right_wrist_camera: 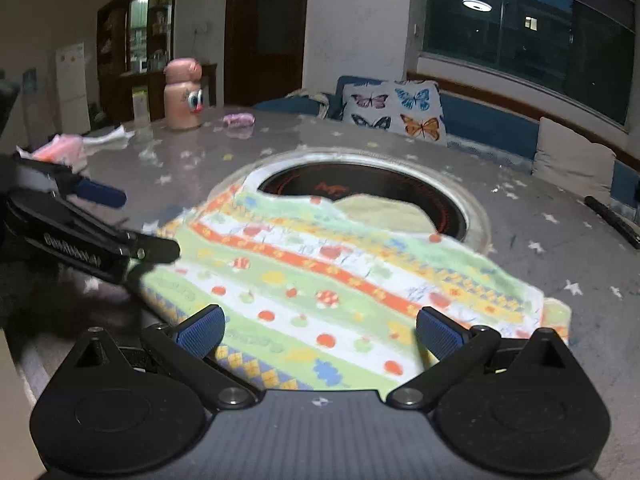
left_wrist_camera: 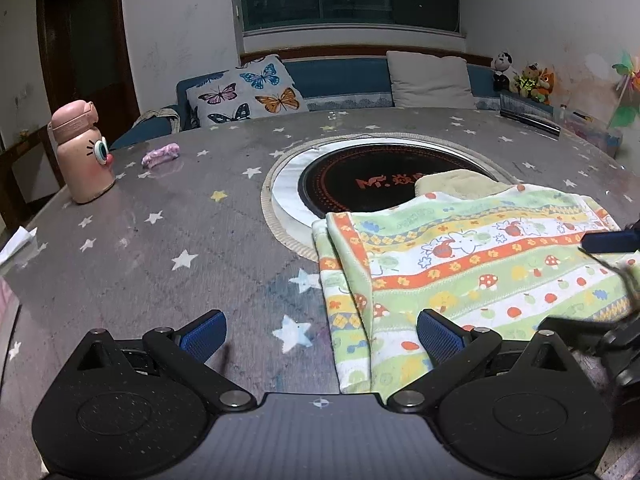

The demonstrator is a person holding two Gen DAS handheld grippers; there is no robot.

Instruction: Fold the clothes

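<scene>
Patterned garment [left_wrist_camera: 472,264], already folded over once, lies on the star-print counter [left_wrist_camera: 140,240], ahead and right of the left claw [left_wrist_camera: 322,338] and directly before the right claw [right_wrist_camera: 320,334]. Both gape wide, empty. Next, probably grasp an edge for another fold.

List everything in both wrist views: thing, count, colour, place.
patterned cloth: 1, green, orange and white stripes, folded on the table's near right
cream cloth: 1, pale yellow, under the patterned cloth's far edge, on the cooktop
cooktop: 1, black with white ring, table centre
table: 1, grey with stars
bottle: 1, pink with cartoon eyes, far left, upright
pink wad: 1, right of the bottle
butterfly cushion: 1, white, on the sofa
plain cushion: 1, beige, sofa
plush toys: several, far right
left claw: open, at the cloth's left edge
right claw: open, over the cloth
</scene>
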